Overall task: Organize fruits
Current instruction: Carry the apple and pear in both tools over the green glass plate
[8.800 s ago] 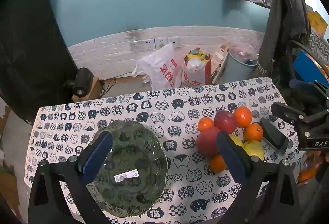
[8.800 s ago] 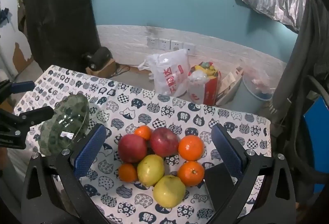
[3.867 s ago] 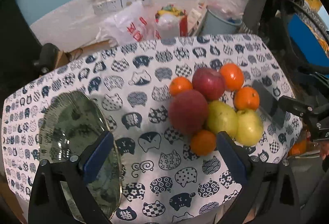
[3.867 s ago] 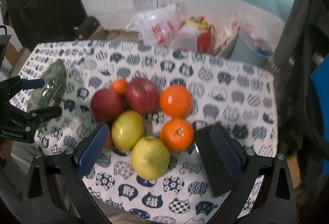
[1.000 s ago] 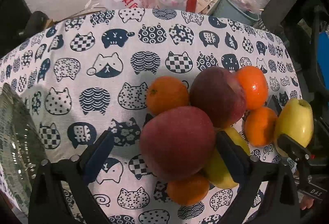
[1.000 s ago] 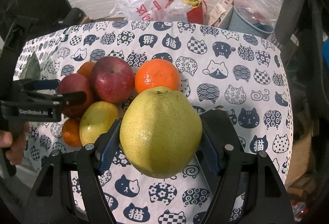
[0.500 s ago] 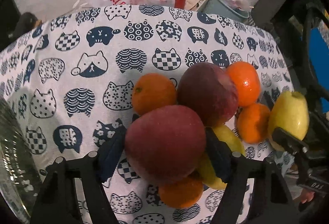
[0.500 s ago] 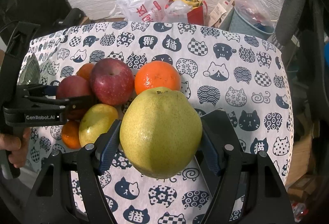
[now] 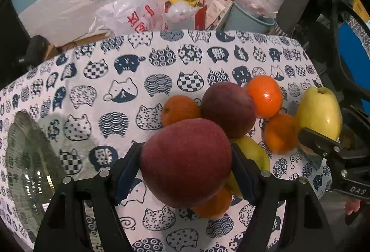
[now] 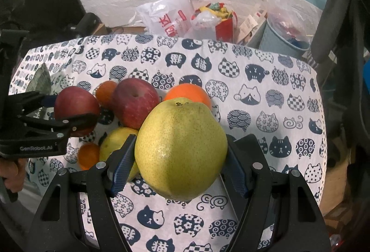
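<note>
over the cat-print tablecloth [image 9: 161, 55], the left gripper [image 9: 186, 165] is clamping a red apple [image 9: 186, 160] and the right gripper [image 10: 178, 160] a pear [image 10: 181, 148], both probably just clear of the fruit pile; carrying them level toward the glass plate [image 9: 25, 159] should keep the grips secure.

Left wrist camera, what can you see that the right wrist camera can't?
Only the left wrist view shows the wide face of the glass plate and the left gripper head-on, shut on the red apple. Only the right wrist view shows the right gripper head-on, shut on the pear, and the "GenRobot.AI" lettering. Both show the cat tablecloth, another apple, oranges and the white bag.
</note>
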A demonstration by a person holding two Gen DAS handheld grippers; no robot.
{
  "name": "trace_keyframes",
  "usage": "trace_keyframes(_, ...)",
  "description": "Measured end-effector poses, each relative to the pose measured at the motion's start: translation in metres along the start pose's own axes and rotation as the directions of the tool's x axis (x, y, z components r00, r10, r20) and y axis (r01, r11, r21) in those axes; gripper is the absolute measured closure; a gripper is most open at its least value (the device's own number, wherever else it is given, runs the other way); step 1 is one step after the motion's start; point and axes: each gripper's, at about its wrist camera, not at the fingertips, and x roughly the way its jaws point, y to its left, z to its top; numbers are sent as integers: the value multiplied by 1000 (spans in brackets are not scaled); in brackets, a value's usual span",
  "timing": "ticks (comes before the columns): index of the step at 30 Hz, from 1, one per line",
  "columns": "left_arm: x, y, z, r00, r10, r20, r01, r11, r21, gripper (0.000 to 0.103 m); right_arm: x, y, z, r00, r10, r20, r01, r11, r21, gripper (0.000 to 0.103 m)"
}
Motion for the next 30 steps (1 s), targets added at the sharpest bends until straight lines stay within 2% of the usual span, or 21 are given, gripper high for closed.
trace_keyframes(14,-56,13,-9,995,1,100,0,1000,-10,26,-22,23,13,998,24,58,-22,999,-24,30)
trace_keyframes(30,-108,40,-26,980,46,192,-44,999,-17,26,-46,61,31,991,69,113,-61,996,-69,30)
